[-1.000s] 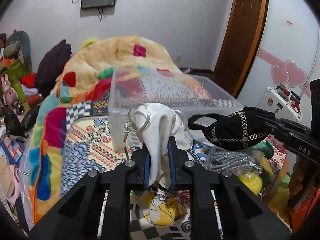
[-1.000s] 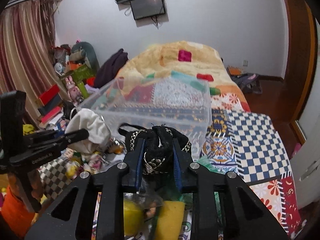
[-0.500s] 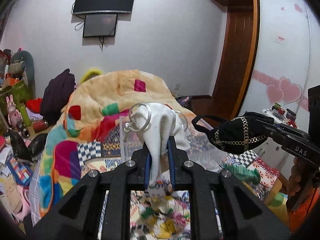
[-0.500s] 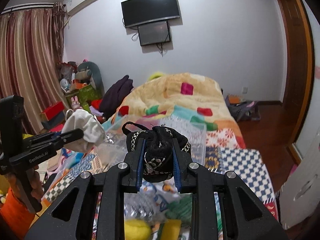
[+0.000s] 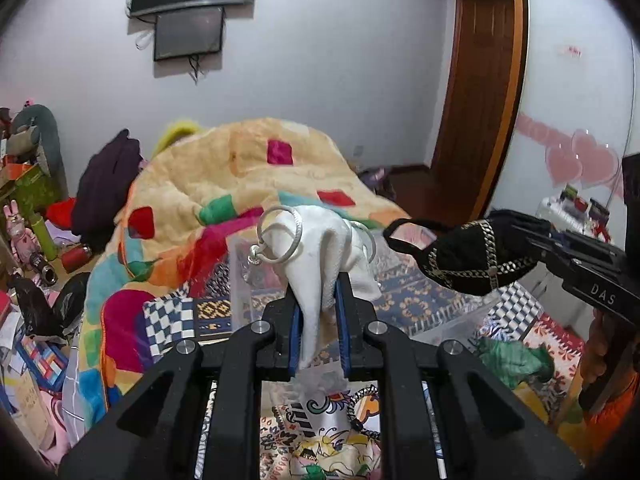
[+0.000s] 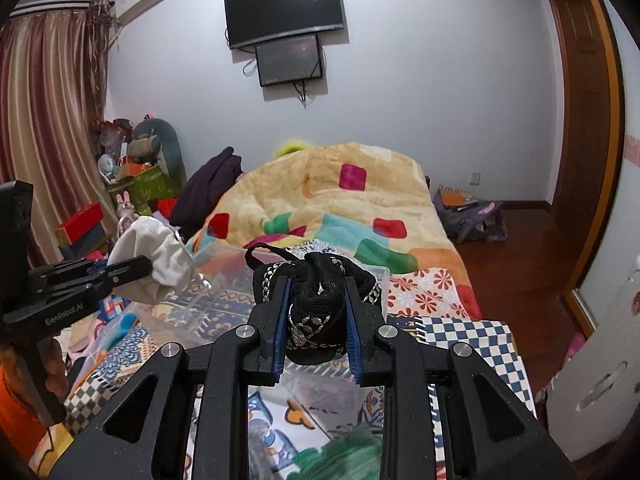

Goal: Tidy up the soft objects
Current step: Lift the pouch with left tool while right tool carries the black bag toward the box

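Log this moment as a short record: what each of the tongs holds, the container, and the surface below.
left tongs: shut on white cloth with metal rings
right tongs: shut on black pouch with chain trim
height: both items held in the air
container: clear plastic bin, beyond and below both items
surface: patterned bedspread
background: yellow blanket heaped on the bed

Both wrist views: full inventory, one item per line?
white cloth with silver rings: 1, white, clamped in left tongs
black pouch with gold chain trim: 1, black, clamped in right tongs
clear plastic bin: 1, transparent, on bed below both
patchwork blanket: 1, yellow with coloured squares, heaped on bed
green cloth: 1, green, on bed at right
wall screens: 2, black, far wall
left tongs: 1, black, shut
right tongs: 1, black, shut
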### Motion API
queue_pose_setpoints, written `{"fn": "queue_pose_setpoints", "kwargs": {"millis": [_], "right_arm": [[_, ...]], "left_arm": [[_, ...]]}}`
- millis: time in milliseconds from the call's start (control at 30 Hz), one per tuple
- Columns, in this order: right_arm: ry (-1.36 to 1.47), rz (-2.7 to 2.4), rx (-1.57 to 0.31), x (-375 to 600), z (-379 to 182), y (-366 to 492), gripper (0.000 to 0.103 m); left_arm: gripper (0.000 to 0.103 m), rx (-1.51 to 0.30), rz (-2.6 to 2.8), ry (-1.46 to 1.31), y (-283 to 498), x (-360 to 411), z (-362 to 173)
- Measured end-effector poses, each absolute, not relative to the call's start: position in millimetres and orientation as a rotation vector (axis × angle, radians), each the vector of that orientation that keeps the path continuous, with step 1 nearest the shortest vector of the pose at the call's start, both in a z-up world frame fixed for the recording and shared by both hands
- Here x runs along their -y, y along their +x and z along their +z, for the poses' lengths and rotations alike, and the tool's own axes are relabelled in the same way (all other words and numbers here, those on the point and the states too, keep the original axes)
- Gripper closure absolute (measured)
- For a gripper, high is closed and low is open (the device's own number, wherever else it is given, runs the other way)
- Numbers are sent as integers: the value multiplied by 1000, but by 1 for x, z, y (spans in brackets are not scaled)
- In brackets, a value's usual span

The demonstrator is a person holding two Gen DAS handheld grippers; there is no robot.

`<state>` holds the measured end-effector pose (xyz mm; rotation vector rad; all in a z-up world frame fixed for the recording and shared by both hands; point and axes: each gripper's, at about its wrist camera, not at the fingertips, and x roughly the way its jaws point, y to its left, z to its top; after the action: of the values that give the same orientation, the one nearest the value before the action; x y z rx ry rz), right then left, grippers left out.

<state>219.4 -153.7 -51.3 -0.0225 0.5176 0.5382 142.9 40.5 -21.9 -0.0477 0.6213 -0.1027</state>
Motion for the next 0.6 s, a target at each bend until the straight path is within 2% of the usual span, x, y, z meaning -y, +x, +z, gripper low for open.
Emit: {"fn": "queue_pose_setpoints", "kwargs": {"millis": [533,600], "right_arm": [[-156,576,-697,119,-93,248,81],[-161,586,-716,118,-97,250,77]], "left_arm": [[88,-838,-146,7,196,-25,-75],[85,-841,-143,10,196,-25,-76]]}}
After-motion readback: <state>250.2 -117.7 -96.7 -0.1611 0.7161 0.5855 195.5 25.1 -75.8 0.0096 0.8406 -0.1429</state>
